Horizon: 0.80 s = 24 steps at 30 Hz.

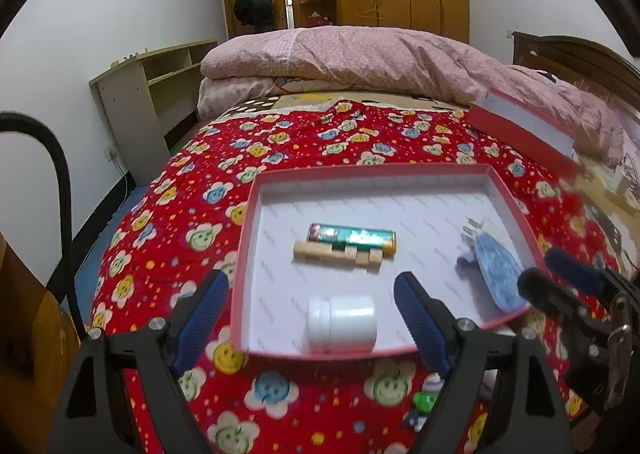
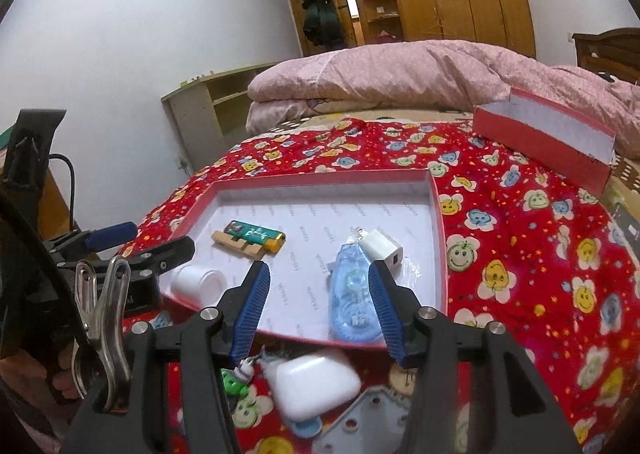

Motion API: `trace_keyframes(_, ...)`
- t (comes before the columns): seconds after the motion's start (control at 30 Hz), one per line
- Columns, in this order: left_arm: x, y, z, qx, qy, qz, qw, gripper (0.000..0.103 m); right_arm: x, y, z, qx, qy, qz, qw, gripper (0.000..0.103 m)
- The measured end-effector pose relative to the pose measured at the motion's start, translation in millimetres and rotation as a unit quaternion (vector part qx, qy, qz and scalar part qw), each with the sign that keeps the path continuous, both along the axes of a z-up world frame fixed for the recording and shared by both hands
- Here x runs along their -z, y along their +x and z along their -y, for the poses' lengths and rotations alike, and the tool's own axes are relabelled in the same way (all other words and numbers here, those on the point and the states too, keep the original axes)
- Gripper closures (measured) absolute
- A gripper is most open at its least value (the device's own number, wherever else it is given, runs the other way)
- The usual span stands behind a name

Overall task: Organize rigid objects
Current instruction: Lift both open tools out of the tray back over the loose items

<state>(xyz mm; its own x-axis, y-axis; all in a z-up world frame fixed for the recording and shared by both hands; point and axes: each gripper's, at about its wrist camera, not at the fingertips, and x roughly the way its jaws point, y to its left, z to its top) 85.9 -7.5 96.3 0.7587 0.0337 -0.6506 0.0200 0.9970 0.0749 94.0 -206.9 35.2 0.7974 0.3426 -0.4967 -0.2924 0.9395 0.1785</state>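
A pink tray (image 1: 256, 214) with a white floor lies on the red flowered blanket. In it are a green and yellow lighter (image 1: 352, 237), a notched wooden piece (image 1: 338, 254), a white jar (image 1: 342, 322) on its side, a blue correction tape (image 2: 354, 294) and a white charger (image 2: 382, 246). My left gripper (image 1: 312, 280) hangs open above the tray's near edge, over the jar and not touching it. My right gripper (image 2: 318, 270) is partly open above the tray's near right; the tape lies below beside its right finger, free of the pads.
A white earbud case (image 2: 316, 382), a small green toy (image 2: 236, 378) and a grey holed plate (image 2: 360, 414) lie on the blanket (image 2: 520, 254) in front of the tray. The tray's lid (image 2: 544, 138) leans at the far right, by a folded pink quilt (image 1: 360, 58).
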Motion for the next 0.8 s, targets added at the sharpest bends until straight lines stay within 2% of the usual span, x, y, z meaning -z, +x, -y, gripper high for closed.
trace_keyframes(0.27, 1, -30, -9, 0.003, -0.011, -0.003, 0.9999, 0.015, 0, -29, -5, -0.003, -0.009, -0.013, 1.0, 0.05)
trace_keyframes(0.8, 20, -63, -31, -0.008, -0.033, -0.028, 0.999, 0.015, 11, -66, 3, 0.004, -0.038, -0.042, 0.998, 0.05)
